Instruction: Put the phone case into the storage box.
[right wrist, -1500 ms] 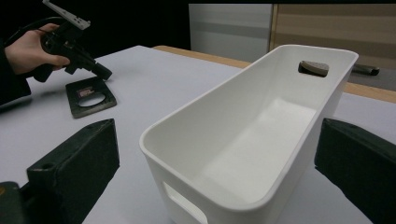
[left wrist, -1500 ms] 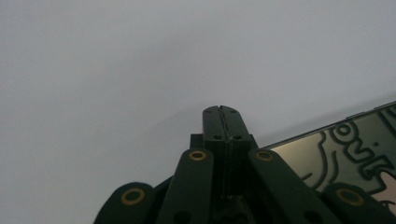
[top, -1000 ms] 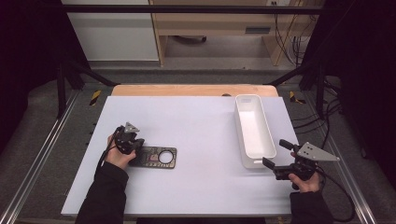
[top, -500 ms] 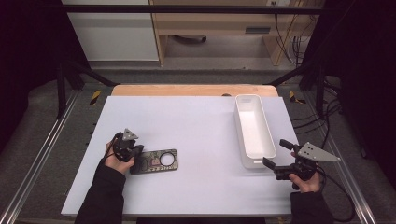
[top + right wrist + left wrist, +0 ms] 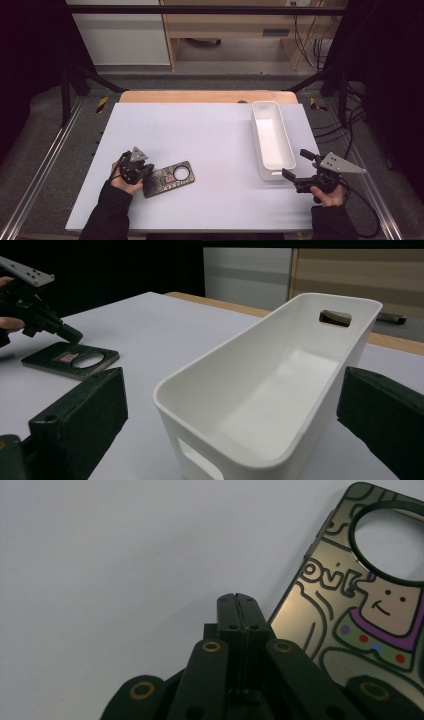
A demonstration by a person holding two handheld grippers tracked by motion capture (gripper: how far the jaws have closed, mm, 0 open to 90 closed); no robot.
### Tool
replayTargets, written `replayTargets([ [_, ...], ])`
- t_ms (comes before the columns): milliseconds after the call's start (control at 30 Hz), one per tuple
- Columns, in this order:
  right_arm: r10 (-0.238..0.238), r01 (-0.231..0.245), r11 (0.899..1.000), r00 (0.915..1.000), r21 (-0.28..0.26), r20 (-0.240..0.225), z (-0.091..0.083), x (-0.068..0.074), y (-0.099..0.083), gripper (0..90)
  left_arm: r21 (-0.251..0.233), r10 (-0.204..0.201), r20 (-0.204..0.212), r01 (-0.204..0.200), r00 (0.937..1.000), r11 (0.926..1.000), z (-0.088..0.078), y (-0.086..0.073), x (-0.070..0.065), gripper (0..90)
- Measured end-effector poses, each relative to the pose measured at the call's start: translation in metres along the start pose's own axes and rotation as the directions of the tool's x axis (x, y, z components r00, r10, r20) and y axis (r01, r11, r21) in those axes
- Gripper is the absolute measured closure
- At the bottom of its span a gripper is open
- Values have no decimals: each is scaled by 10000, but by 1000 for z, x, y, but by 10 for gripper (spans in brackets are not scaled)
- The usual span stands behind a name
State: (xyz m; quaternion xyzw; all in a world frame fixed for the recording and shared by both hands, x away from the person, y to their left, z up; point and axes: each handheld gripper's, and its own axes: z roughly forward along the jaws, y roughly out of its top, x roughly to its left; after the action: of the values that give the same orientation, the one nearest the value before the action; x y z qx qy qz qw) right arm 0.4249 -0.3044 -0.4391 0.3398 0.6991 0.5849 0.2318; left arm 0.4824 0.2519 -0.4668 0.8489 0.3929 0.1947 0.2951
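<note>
A dark phone case (image 5: 168,178) with a cartoon print and a round camera hole lies flat on the white table (image 5: 210,140), near left. In the left gripper view the case (image 5: 350,605) lies just right of my left gripper (image 5: 237,599). That gripper's jaws are pressed together with nothing between them. From above, my left gripper (image 5: 146,174) sits at the case's left end. My right gripper (image 5: 296,164) stands open at the near right, by the near end of a white bin (image 5: 272,140). In the right gripper view the wide-apart jaws of my right gripper (image 5: 232,390) frame the bin (image 5: 280,385).
The bin is empty, long and narrow, with handle slots at its ends, and runs along the table's right side. A wooden strip (image 5: 200,96) edges the far side. Metal rails (image 5: 45,165) flank the table. Cables (image 5: 350,125) lie at the right.
My left gripper has shifted toward the near edge, and the phone case has moved that way with it and turned slightly. The right gripper has stayed put.
</note>
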Motion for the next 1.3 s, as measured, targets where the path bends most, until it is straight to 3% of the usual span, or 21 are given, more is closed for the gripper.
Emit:
replayTargets([
  [567,-42,42,10000,10000,10,-17,0,0,0,4,7,144,229,-144,9996,9999,-4,-7,-11,893],
  [867,-45,45,10000,10000,13,-7,0,0,0,4,-654,-2,150,12,9999,9979,-18,-2,-5,852],
  [1033,-53,53,10000,10000,4,-13,0,0,0,4,-1150,-64,148,81,9999,9933,-30,4,-4,743],
  [1133,-70,70,10000,10000,20,-31,1,0,-1,4,-1458,-117,157,138,9998,9892,-37,9,-5,639],
  [1167,-77,77,10000,10000,31,-31,1,0,-1,4,-1581,-94,217,127,9997,9873,-39,11,-6,550],
  [1300,-68,68,10000,10000,9,-45,1,0,-1,4,-1866,-29,345,93,9994,9824,-45,17,-8,446],
])
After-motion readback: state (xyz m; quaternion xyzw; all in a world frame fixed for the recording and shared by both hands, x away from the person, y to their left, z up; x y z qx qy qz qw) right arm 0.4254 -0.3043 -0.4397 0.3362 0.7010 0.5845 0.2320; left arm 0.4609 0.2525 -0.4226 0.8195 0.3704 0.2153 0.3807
